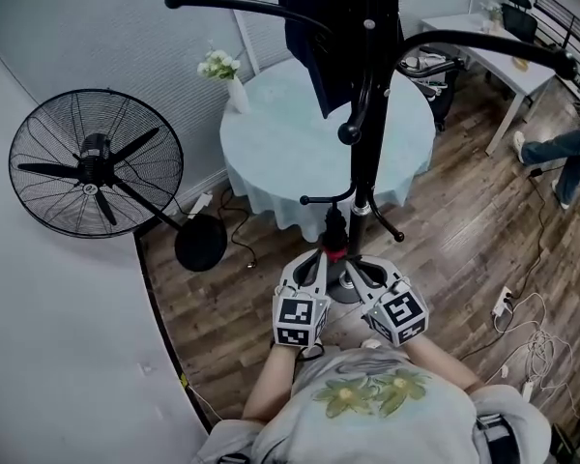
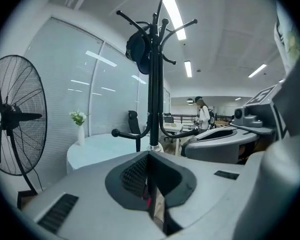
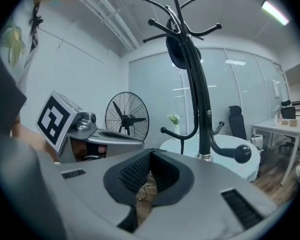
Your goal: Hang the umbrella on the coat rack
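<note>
The black coat rack (image 1: 364, 114) stands right in front of me, and a dark garment (image 1: 314, 37) hangs from its top hooks. Low on the pole, just above the rack's base, a short black umbrella with a red band (image 1: 335, 237) stands upright. My left gripper (image 1: 326, 254) is shut, and a sliver of red shows between its pads (image 2: 140, 176) in the left gripper view. My right gripper (image 1: 354, 265) sits just right of the umbrella. It is shut, with only floor showing under its tips (image 3: 151, 155).
A round table with a pale blue cloth (image 1: 271, 153) and a vase of flowers (image 1: 227, 75) stands behind the rack. A large floor fan (image 1: 95, 162) is at the left by a white wall. A white desk (image 1: 493, 42), a person's legs (image 1: 561, 158) and floor cables (image 1: 522, 341) are at the right.
</note>
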`<state>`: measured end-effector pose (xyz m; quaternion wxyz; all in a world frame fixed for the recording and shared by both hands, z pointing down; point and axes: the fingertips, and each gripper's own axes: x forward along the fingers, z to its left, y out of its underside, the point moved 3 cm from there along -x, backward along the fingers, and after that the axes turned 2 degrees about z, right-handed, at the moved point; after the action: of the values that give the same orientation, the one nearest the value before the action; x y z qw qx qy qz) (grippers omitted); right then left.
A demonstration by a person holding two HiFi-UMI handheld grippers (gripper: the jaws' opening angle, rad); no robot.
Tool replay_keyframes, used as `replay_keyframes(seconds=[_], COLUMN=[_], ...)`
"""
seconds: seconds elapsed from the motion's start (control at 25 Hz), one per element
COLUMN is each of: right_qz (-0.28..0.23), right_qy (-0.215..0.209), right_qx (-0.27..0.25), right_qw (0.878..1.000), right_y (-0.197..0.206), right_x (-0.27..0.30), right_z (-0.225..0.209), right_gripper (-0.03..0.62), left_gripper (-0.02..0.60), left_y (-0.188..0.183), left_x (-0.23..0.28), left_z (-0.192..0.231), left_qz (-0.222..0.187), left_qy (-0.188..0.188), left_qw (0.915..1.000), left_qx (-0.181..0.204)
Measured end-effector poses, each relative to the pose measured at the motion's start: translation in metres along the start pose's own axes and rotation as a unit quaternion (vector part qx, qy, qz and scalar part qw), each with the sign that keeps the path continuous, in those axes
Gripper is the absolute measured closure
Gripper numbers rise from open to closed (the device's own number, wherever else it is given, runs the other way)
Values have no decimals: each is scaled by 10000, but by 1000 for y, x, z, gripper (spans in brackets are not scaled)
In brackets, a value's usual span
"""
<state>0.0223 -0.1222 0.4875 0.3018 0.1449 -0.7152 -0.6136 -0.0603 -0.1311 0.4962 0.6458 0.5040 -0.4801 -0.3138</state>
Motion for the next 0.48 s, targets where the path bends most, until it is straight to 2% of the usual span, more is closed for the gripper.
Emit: replay_keyframes(seconds=[0.08,0.48], right_qz=[-10,-116], right_qy=[-4,-16], right_qx=[14,3], right_qw=[10000,9999], right_y=[0,-4], right_x=[0,-2], right_z=[1,1], right_gripper=[592,592], left_gripper=[580,581], left_y=[-3,-8], left_x=[-1,-1], left_z=[-3,-7], left_qz=[3,76], left_qy=[9,-19], left_qw=[10000,9999], left_qx=[72,-76])
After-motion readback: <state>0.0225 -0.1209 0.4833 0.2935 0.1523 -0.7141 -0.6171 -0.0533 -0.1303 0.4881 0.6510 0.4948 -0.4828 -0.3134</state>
